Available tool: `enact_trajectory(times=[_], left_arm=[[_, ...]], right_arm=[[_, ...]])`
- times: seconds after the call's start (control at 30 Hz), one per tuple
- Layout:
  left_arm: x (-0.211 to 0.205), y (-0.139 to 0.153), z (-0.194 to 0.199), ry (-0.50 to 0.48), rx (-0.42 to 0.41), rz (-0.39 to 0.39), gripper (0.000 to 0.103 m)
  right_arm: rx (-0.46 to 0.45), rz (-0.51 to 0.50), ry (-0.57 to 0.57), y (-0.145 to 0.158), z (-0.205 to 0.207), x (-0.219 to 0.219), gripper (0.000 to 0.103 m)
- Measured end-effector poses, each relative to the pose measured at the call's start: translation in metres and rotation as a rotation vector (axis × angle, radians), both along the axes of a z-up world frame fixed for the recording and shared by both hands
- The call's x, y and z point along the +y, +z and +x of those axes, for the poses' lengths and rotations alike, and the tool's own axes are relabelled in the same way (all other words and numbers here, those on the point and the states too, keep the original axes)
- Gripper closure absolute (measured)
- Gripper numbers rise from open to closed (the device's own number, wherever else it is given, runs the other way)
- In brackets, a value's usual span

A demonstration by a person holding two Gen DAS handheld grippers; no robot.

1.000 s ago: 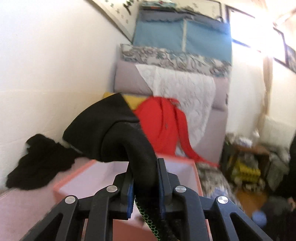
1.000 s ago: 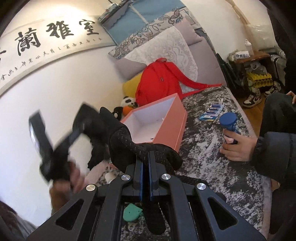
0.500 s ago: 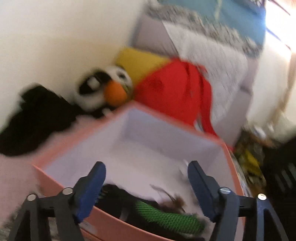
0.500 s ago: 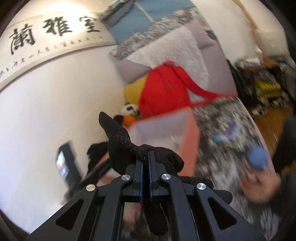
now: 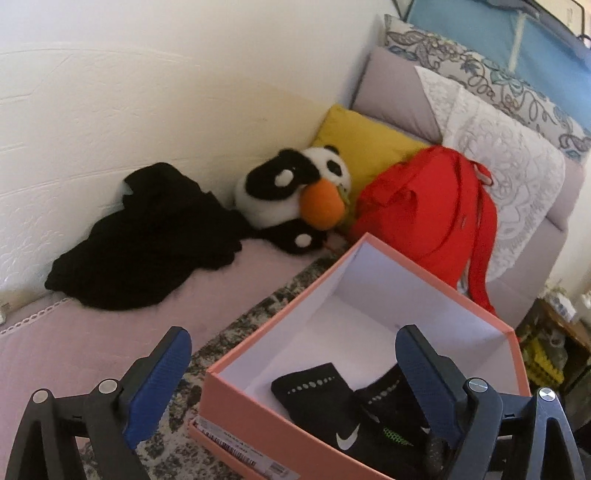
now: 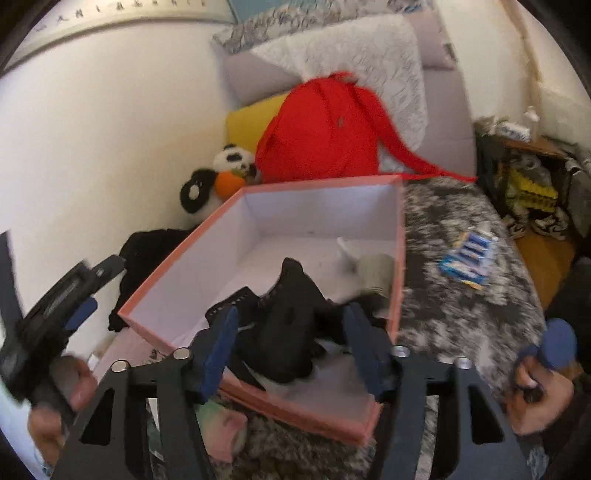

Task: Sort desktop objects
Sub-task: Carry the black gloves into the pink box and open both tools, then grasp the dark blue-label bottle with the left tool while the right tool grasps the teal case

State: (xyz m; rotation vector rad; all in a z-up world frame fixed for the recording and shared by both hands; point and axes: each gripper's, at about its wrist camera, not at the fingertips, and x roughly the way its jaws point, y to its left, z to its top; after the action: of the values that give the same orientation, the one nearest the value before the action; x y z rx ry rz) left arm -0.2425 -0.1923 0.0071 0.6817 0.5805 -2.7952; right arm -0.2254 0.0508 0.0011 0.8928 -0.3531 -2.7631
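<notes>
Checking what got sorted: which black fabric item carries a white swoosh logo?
The black glove inside the pink box; the black cloth heaped by the wall shows no logo.

black gloves (image 5: 354,417): lower part cut by the bottom edge and hidden behind the right-hand jaw of the left gripper (image 5: 291,373)
box label (image 5: 229,445): below the jaws, print too small to read
black item (image 6: 291,325): between the right gripper (image 6: 291,347) jaws, motion-blurred, shape unclear
grey object (image 6: 375,271): beyond the jaws inside the pink box (image 6: 177,273), blurred, can't identify
blue packet (image 6: 467,260): right of the jaws on the bed, smeared, print unreadable
person's hand (image 6: 532,391): far right, cut by the lens edge, blue thing in it blurred
wall scroll (image 6: 92,16): above the jaws, cropped by the frame top
</notes>
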Motion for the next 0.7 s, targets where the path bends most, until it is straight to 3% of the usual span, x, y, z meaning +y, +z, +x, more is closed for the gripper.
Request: enact_trajectory(times=[0.17,0.33,0.43,0.53,0.7], left_arm=[[0.022,0.016,0.015,-0.022,0.052,-0.049,0.01],[0.046,0.062,0.069,-0.144,0.195,-0.088,0.008],[0.057,0.082,0.105,-0.192,0.266,-0.176,0.001],[0.061,0.074,0.126,-0.196,0.218,-0.27,0.001],[0.051,0.012,0.14,-0.356,0.057,-0.246,0.005]], right_arm=[[-0.021,-0.038,-0.005,-0.015,0.057,0.015,0.038],[-0.063,-0.049,0.011,-0.038,0.11,0.025,0.038],[-0.106,-0.051,0.032,-0.055,0.125,0.025,0.038],[-0.117,-0.053,0.076,-0.061,0.132,0.016,0.038],[-0.137,-0.056,0.15,-0.071,0.144,0.0,0.038]])
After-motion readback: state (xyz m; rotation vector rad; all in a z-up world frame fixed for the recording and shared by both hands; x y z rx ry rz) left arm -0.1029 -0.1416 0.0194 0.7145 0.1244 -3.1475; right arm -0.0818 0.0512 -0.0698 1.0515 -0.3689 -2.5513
